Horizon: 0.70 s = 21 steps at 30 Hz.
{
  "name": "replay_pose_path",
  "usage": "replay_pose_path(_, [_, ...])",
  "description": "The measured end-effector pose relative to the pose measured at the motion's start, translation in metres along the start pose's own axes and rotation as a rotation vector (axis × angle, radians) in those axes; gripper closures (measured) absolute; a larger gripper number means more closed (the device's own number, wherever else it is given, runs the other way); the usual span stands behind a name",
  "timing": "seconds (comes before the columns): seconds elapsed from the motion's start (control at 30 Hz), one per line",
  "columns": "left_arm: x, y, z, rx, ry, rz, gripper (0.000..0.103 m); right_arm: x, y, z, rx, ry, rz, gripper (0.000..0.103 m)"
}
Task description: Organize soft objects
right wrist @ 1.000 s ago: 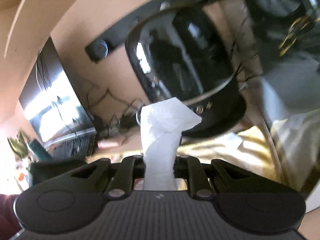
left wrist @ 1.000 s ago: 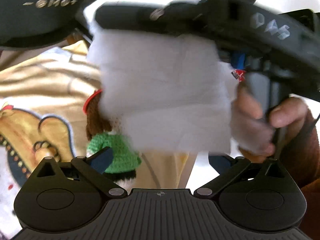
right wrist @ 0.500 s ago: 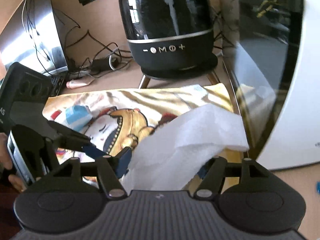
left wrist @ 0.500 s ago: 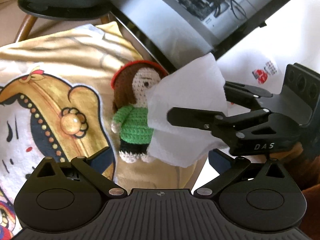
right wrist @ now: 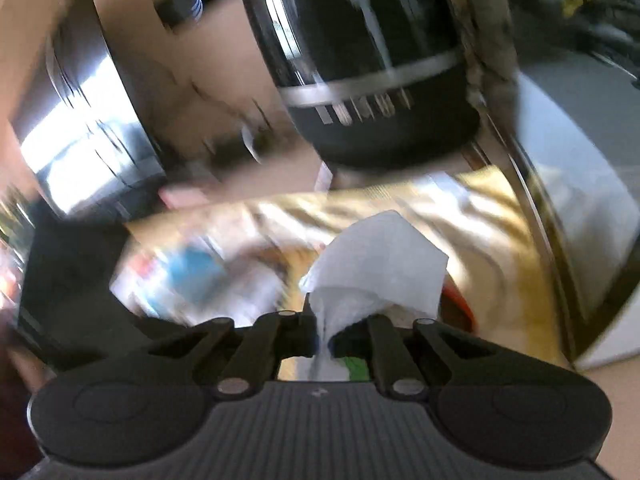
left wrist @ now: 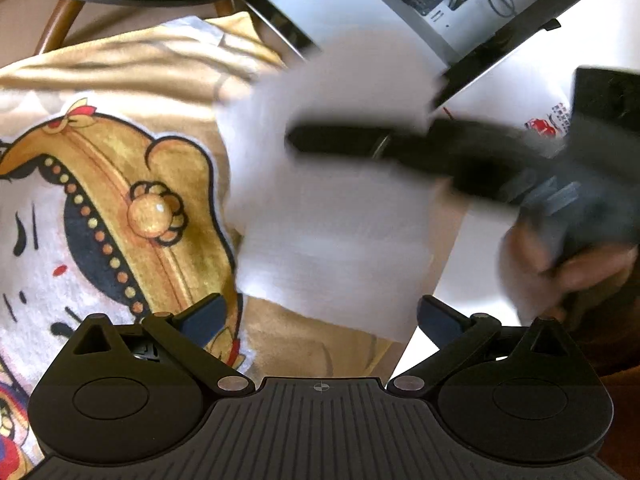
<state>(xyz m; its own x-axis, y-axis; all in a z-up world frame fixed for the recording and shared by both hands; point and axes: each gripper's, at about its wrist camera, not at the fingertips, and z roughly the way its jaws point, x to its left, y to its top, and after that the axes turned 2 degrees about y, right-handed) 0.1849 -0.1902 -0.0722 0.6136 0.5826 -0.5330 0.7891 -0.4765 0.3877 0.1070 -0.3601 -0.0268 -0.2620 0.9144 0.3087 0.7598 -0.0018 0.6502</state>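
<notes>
Clearly your white tissue (right wrist: 380,264) is featherlight, limp and easily torn, so a pinch near one edge, as you have it, suits it; squeezing harder gains nothing. Your right gripper (right wrist: 324,332) has its jaws closed on the sheet's bunched lower part, and the loose end flares above them. It hangs over the yellow printed cloth (left wrist: 120,184). Your left gripper (left wrist: 320,316) waits below it, jaws spread wide and empty. Your right hand (left wrist: 560,264) reaches in from the side, blurred.
</notes>
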Motion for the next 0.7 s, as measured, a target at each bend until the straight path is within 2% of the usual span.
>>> replay_pose_path(0.13, [0.003, -0.002, -0.001, -0.009, -0.005, -0.023, 0.0, -0.007, -0.016, -0.011, 0.039, -0.055, -0.016, 0.089])
replay_pose_path(0.33, [-0.002, 0.0, -0.002, -0.009, -0.002, -0.008, 0.0, -0.015, -0.023, -0.021, 0.059, -0.131, -0.037, 0.085])
replay_pose_path(0.5, [-0.014, 0.012, -0.007, -0.045, 0.003, 0.062, 0.0, -0.029, -0.025, -0.026, 0.04, -0.199, -0.004, 0.088])
replay_pose_path(0.57, [-0.02, 0.024, -0.004, -0.069, 0.024, 0.107, 0.0, -0.038, -0.026, -0.023, 0.029, -0.225, 0.023, 0.094])
replay_pose_path(0.7, [-0.024, 0.053, 0.015, -0.059, 0.104, 0.144, 0.0, -0.056, -0.026, -0.018, -0.011, -0.17, 0.138, 0.094])
